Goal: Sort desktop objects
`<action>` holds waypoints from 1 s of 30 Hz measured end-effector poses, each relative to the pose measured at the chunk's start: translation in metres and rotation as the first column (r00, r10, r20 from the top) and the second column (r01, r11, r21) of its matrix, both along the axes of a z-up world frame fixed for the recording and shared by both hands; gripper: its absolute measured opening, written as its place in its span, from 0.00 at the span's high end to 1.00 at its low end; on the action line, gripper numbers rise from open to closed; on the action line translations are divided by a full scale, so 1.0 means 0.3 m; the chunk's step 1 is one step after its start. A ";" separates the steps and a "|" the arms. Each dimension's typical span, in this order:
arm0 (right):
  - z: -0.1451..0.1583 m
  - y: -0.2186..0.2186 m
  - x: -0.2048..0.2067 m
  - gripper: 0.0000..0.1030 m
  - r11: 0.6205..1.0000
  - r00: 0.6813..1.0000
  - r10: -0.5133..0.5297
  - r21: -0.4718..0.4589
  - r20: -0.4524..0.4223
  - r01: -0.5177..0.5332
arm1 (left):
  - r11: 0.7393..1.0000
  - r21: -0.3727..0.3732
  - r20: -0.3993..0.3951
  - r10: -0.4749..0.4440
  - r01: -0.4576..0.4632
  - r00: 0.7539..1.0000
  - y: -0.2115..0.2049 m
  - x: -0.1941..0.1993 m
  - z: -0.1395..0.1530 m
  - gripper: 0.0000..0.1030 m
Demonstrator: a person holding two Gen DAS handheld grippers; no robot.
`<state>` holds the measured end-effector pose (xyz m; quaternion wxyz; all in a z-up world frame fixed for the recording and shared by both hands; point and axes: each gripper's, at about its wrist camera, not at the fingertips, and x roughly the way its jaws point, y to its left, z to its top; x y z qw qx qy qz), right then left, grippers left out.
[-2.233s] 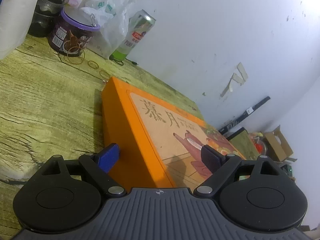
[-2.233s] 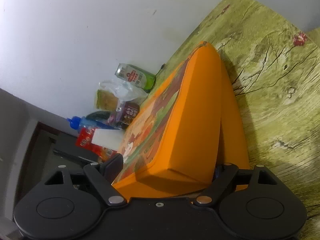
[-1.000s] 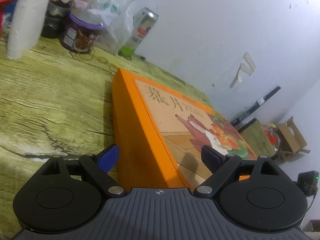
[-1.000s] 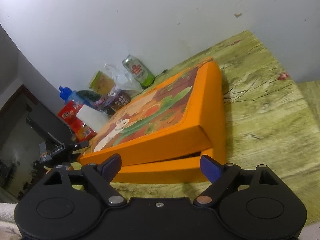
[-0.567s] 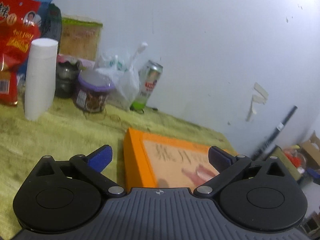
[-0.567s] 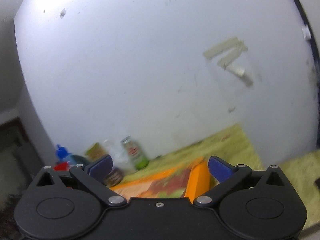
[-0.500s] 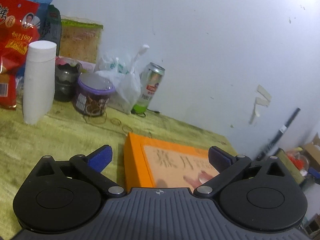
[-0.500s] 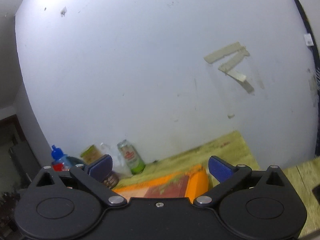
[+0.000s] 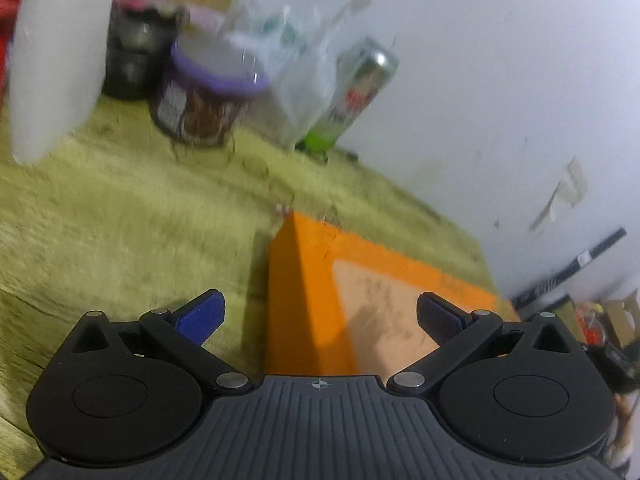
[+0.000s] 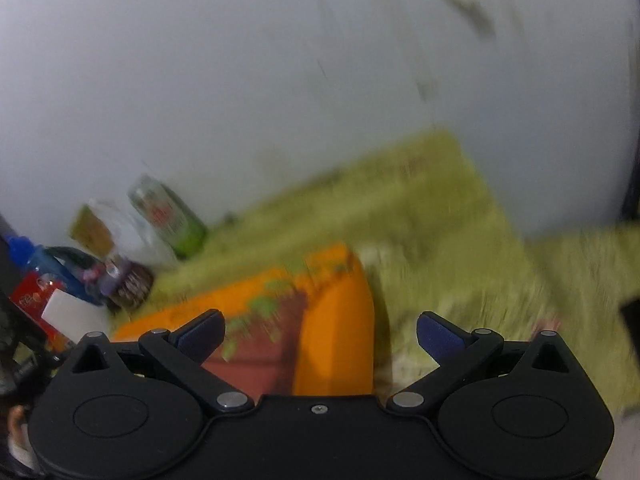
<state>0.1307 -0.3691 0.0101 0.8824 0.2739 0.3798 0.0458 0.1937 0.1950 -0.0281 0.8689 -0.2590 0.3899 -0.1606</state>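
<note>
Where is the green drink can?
The can stands at the back of the table against the white wall, right beside the clear plastic bag; the left wrist view shows it upper middle.

Probably home: cluttered snack-strewn table (image 9: 100, 216).

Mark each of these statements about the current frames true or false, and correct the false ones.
1. The left gripper is clamped on the orange box. False: its jaws stand wide open, touching nothing.
2. The orange box lies flat on the green wood-grain table. True.
3. The right gripper holds the drink can. False: it is open and empty; the can stands far back by the wall.
4. A purple-lidded tub stands near a clear plastic bag. True.
5. The white cylinder lies on top of the orange box. False: it stands on the table, apart from it.
</note>
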 end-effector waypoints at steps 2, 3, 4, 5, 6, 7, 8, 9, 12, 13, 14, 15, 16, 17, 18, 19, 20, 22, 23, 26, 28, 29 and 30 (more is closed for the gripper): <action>-0.044 -0.010 0.032 0.00 0.999 0.998 -0.001 0.042 -0.064 0.004 | 1.000 0.013 -0.022 -0.005 0.005 1.000 -0.009 0.001 -0.011 0.00; -0.060 -0.009 0.039 0.00 0.998 0.996 0.007 0.062 -0.089 -0.001 | 1.000 0.019 -0.033 -0.007 0.008 0.999 -0.014 0.001 -0.013 0.00; -0.074 -0.007 0.043 0.00 0.997 0.994 0.016 0.081 -0.112 -0.007 | 1.000 0.024 -0.039 -0.009 0.010 0.999 -0.018 0.002 -0.013 0.00; -0.085 -0.002 0.045 0.00 0.995 0.991 0.030 0.102 -0.130 -0.016 | 0.999 0.030 -0.037 -0.009 0.011 0.999 -0.022 -0.001 -0.012 0.00; -0.095 0.005 0.050 0.00 0.992 0.989 0.048 0.123 -0.143 -0.030 | 0.999 0.046 -0.029 -0.008 0.009 1.000 -0.031 -0.007 -0.012 0.00; -0.103 0.011 0.057 0.00 0.989 0.986 0.067 0.140 -0.150 -0.046 | 0.997 0.073 -0.020 -0.004 0.005 1.000 -0.040 -0.013 -0.012 0.00; -0.110 0.017 0.066 0.00 0.987 0.985 0.082 0.152 -0.154 -0.058 | 0.994 0.109 -0.009 0.004 -0.003 1.000 -0.052 -0.019 -0.013 0.00; -0.113 0.026 0.073 0.00 0.985 0.983 0.095 0.158 -0.157 -0.070 | 0.990 0.139 0.010 0.005 -0.006 1.000 -0.061 -0.026 -0.013 0.00; -0.114 0.048 0.078 0.00 0.982 0.980 0.122 0.160 -0.158 -0.096 | 0.982 0.191 0.067 -0.009 -0.004 0.998 -0.075 -0.045 -0.011 0.00; -0.113 0.057 0.082 0.00 0.983 0.979 0.127 0.156 -0.160 -0.102 | 0.981 0.192 0.059 -0.007 -0.004 0.998 -0.075 -0.042 -0.010 0.00; -0.111 0.061 0.086 0.00 0.984 0.979 0.128 0.148 -0.162 -0.104 | 0.981 0.193 0.052 -0.005 -0.005 0.999 -0.075 -0.039 -0.008 0.00; -0.110 0.064 0.090 0.00 0.984 0.978 0.128 0.144 -0.163 -0.105 | 0.983 0.186 0.038 -0.003 -0.005 0.999 -0.072 -0.035 -0.007 0.00; -0.108 0.064 0.090 0.00 0.984 0.979 0.128 0.144 -0.162 -0.104 | 0.985 0.171 0.021 -0.002 -0.002 1.000 -0.065 -0.029 -0.008 0.00; -0.107 0.061 0.086 0.00 0.983 0.979 0.126 0.150 -0.158 -0.102 | 0.988 0.152 0.007 -0.008 0.007 1.000 -0.058 -0.023 -0.013 0.00; -0.108 0.057 0.083 0.01 0.983 0.980 0.125 0.157 -0.154 -0.101 | 0.991 0.131 0.001 -0.020 0.020 1.000 -0.049 -0.019 -0.019 0.00; -0.109 0.053 0.082 0.02 0.981 0.980 0.130 0.163 -0.151 -0.105 | 0.994 0.106 0.000 -0.033 0.033 0.999 -0.039 -0.018 -0.025 0.00; -0.112 0.048 0.081 0.02 0.980 0.980 0.130 0.170 -0.149 -0.104 | 0.996 0.075 -0.001 -0.046 0.046 0.999 -0.028 -0.017 -0.035 0.00; -0.118 0.043 0.077 0.03 0.980 0.981 0.127 0.173 -0.148 -0.100 | 0.997 0.007 -0.026 -0.071 0.072 0.997 -0.006 -0.006 -0.057 0.00; -0.121 0.040 0.075 0.04 0.980 0.981 0.125 0.174 -0.147 -0.099 | 0.997 -0.028 -0.041 -0.078 0.077 0.996 0.004 -0.002 -0.070 0.00; -0.124 0.033 0.066 0.05 0.980 0.982 0.128 0.170 -0.142 -0.103 | 0.986 -0.154 -0.064 -0.076 0.065 0.995 0.036 -0.007 -0.109 0.00; -0.127 0.034 0.065 0.05 0.979 0.981 0.138 0.170 -0.139 -0.114 | 0.973 -0.221 -0.078 -0.091 0.072 0.993 0.045 -0.011 -0.128 0.00; -0.129 0.037 0.065 0.05 0.978 0.979 0.145 0.171 -0.139 -0.121 | 0.973 -0.219 -0.091 -0.101 0.079 0.991 0.041 -0.013 -0.131 0.00; -0.131 0.040 0.066 0.05 0.977 0.978 0.153 0.174 -0.140 -0.127 | 0.977 -0.194 -0.108 -0.107 0.084 0.988 0.031 -0.013 -0.127 0.00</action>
